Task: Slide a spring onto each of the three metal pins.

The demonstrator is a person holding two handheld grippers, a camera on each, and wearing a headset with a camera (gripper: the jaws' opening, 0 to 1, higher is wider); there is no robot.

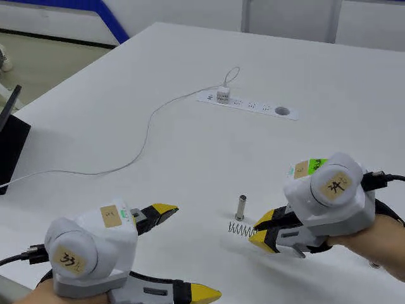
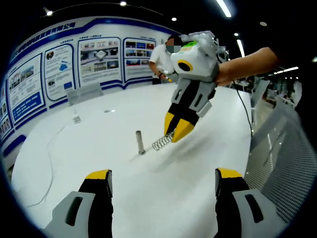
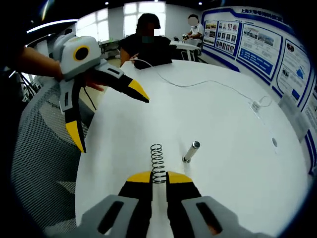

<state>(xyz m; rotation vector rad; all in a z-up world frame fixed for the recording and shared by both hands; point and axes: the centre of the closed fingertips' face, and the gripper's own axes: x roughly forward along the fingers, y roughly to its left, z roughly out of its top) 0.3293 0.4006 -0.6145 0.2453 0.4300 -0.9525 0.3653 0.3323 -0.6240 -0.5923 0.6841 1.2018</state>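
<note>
Looking barely started here: right gripper [image 1: 261,231] pinches one end of the spring [image 1: 240,228] just beside the upright pin [image 1: 241,207], which is bare; left gripper [image 1: 186,251] hangs spread wide, empty.

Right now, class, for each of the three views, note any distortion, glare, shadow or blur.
Head view: straight lines, soft shadow on the table beneath the right claw. Left gripper view: fisheye bends the wall posters; ceiling lights flare. Right gripper view: spring sharp, bright windows washed out.
</note>
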